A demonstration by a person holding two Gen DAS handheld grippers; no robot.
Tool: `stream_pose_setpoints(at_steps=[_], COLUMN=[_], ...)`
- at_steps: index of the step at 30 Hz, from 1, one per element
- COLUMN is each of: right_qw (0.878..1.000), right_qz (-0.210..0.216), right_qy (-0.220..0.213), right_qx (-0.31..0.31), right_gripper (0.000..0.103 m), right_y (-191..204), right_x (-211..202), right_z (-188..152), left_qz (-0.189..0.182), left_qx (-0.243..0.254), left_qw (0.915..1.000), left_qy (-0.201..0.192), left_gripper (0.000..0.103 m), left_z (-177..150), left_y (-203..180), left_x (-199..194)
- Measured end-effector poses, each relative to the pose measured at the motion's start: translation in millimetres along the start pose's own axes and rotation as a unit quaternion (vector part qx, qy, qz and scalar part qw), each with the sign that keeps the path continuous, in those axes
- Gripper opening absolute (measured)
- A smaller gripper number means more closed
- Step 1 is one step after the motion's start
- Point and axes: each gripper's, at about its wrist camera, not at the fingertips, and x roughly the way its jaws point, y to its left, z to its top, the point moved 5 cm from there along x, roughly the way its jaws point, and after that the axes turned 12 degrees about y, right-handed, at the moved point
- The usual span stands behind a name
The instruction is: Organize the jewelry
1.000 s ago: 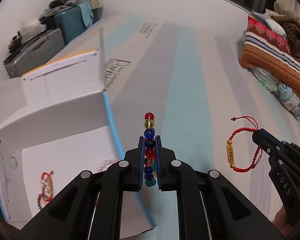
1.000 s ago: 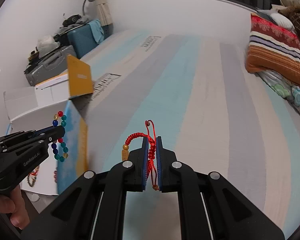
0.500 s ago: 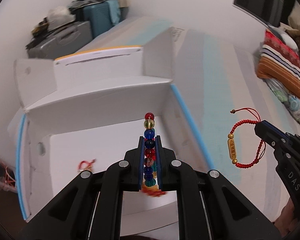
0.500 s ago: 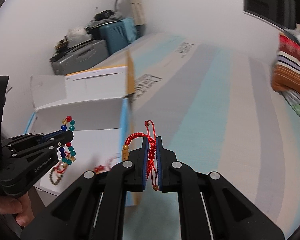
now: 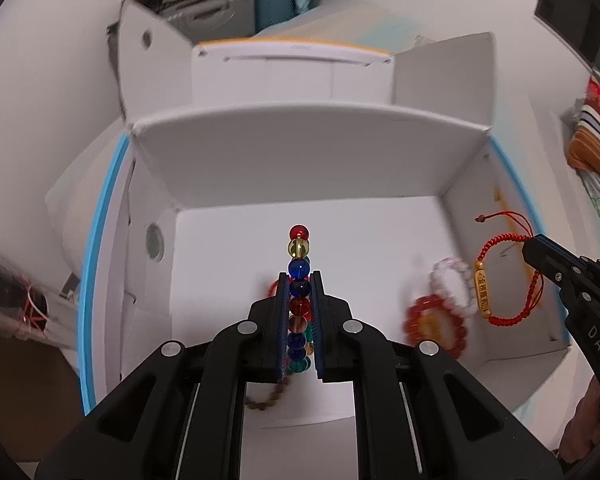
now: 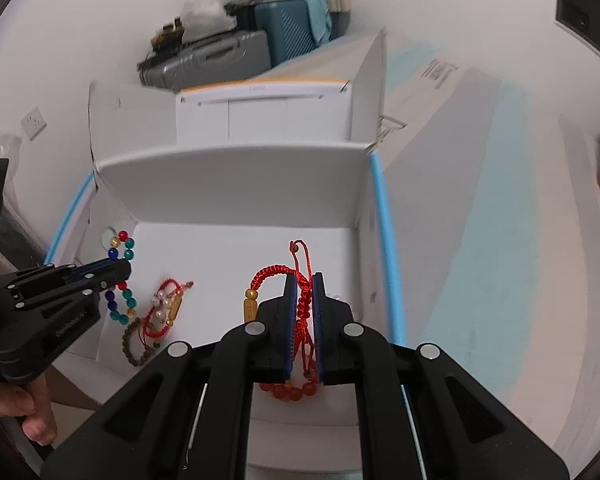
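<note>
My left gripper is shut on a bracelet of coloured glass beads and holds it over the open white box. It also shows in the right wrist view, at the left. My right gripper is shut on a red braided cord bracelet with a gold tube bead, also above the box. That bracelet shows in the left wrist view, at the right. Several bracelets lie on the box floor: a red and pearl one, a brown bead one, a red bead one, a pale one.
The box has blue-edged sides and raised white flaps. It stands on a bed with a striped grey and light blue cover. Suitcases stand against the far wall. Folded blankets lie at the right.
Both grippers have moved left from above the striped cover to above the open box, each still holding its bracelet.
</note>
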Motion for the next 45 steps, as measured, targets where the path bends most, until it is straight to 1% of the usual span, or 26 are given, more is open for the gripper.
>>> stream_pose_setpoints(at_steps=[8,11,15,19,20,21,22,24,25,26,27,28,29,31,33,34,36,38,41,45], right_qw=[0.999,0.999,0.998,0.998,0.998,0.999,0.999,1.0,1.0,1.0,1.0,1.0,1.0,1.0,0.999,0.999,0.998,0.997,0.996,0.996], right_qz=[-0.013,-0.016,-0.016,-0.017,-0.016,-0.013,-0.01,-0.005,-0.004,-0.002,-0.001,0.0,0.0,-0.002,-0.011,-0.013,-0.018,-0.021,-0.025,-0.025], right_qy=[0.045,0.05,0.054,0.055,0.054,0.052,0.046,0.029,0.019,0.013,0.006,0.0,-0.007,-0.02,-0.038,-0.046,-0.062,-0.075,-0.085,-0.09], right_qx=[-0.007,-0.008,-0.009,-0.008,-0.008,-0.006,-0.004,0.001,0.003,0.004,0.006,0.007,0.008,0.009,0.003,0.002,0.004,0.005,0.008,0.012], right_gripper=[0.007,0.007,0.009,0.009,0.017,0.03,0.035,0.051,0.054,0.06,0.066,0.068,0.072,0.077,0.084,0.086,0.093,0.095,0.095,0.095], right_y=[8.0,8.8,8.0,9.7,10.6,11.1,11.0,11.1,10.8,10.8,10.4,10.0,9.4,8.3,7.6,7.0,5.2,3.0,1.1,2.6], right_x=[34.3,40.4,44.0,46.1,45.8,44.4,41.2,30.9,23.8,18.9,13.3,8.2,1.8,-9.8,-23.5,-29.6,-42.5,-54.2,-68.3,-79.9], right_z=[-2.7,-4.0,-6.9,-7.1,-6.9,-6.6,-6.6,-4.9,-4.5,-4.4,-4.8,-5.2,-6.0,-8.8,-13.0,-15.7,-21.8,-28.1,-41.2,-58.6], left_qz=[-0.001,-0.008,-0.001,0.006,0.009,0.011,0.013,0.019,0.02,0.022,0.027,0.031,0.031,0.03,0.024,0.027,0.032,0.034,0.034,0.034], left_qx=[-0.002,-0.001,0.002,0.0,-0.002,-0.003,-0.003,-0.004,-0.009,-0.011,-0.013,-0.014,-0.016,-0.019,-0.017,-0.015,-0.012,-0.012,-0.016,-0.014], left_qw=[0.9998,0.9996,0.9998,0.9998,0.9998,0.9998,0.9998,0.9998,0.9998,0.9996,0.9994,0.999,0.9988,0.998,0.9968,0.9961,0.9945,0.9931,0.9904,0.9884], left_qy=[0.022,0.025,0.021,0.019,0.016,0.014,0.011,0.004,-0.002,-0.01,-0.021,-0.029,-0.035,-0.051,-0.075,-0.083,-0.099,-0.111,-0.133,-0.147], left_gripper=[0.009,0.009,0.01,0.011,0.011,0.012,0.012,0.024,0.039,0.044,0.045,0.052,0.061,0.071,0.078,0.083,0.086,0.092,0.097,0.097], left_z=[-4.5,-3.5,-3.0,-2.6,-2.5,-2.4,-2.6,-3.0,-3.1,-3.6,-3.9,-4.3,-5.2,-9.6,-17.5,-21.9,-31.1,-40.6,-57.5,-75.9], left_y=[10.3,8.8,10.0,10.9,11.3,11.2,11.3,11.6,12.8,13.7,14.3,14.7,14.9,14.5,11.6,10.4,8.6,7.5,7.7,5.5], left_x=[19.0,22.1,21.6,19.6,17.8,16.4,14.0,8.0,3.2,-1.6,-8.5,-14.9,-19.2,-31.5,-46.8,-52.7,-63.1,-71.8,-84.9,-95.2])
